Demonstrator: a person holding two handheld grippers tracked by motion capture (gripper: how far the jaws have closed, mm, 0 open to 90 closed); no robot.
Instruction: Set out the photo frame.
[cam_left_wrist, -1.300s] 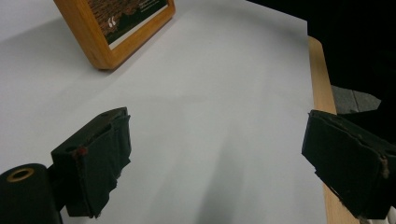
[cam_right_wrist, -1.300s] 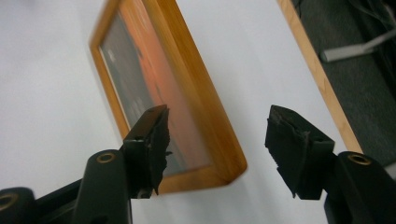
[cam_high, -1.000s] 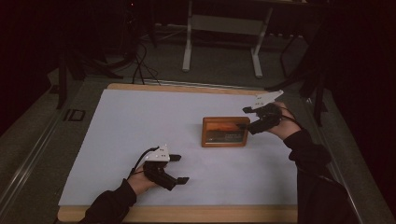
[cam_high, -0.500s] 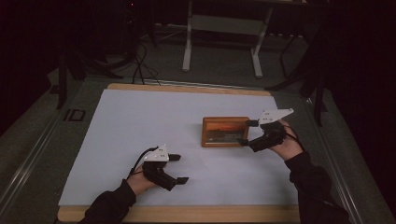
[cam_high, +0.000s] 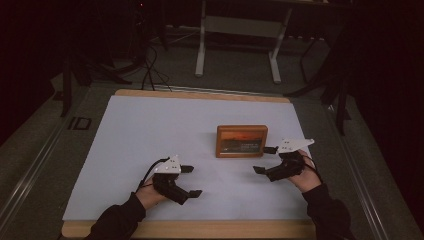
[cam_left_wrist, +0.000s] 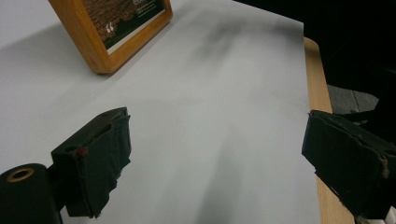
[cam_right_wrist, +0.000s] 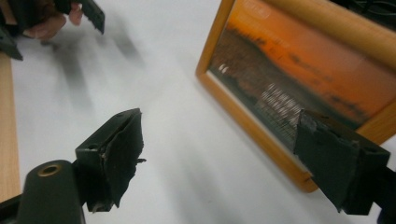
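A wooden picture frame (cam_high: 241, 141) holding an orange sunset picture rests on the white mat (cam_high: 150, 130), right of the middle. My right gripper (cam_high: 263, 160) sits low over the mat just in front of the frame's right end, apart from it. Its jaws have just been opening and stand wide with nothing between them. In the right gripper view the frame (cam_right_wrist: 303, 70) lies ahead and to the right of the right gripper (cam_right_wrist: 219, 158). My left gripper (cam_high: 194, 180) rests open near the front of the mat, its jaws pointing right. In the left gripper view, the frame's corner (cam_left_wrist: 112, 42) lies beyond the left gripper (cam_left_wrist: 219, 163).
The mat covers a table with a wooden rim (cam_high: 200, 230) along the front. Behind the table are a metal stand (cam_high: 237, 30) and cables (cam_high: 150, 65) on a dark floor. The left hand with its gripper (cam_right_wrist: 88, 11) appears far off in the right gripper view.
My right gripper has come down and toward the table's front, away from the frame's right end, and its jaws look wider. The left gripper and the frame have stayed put.
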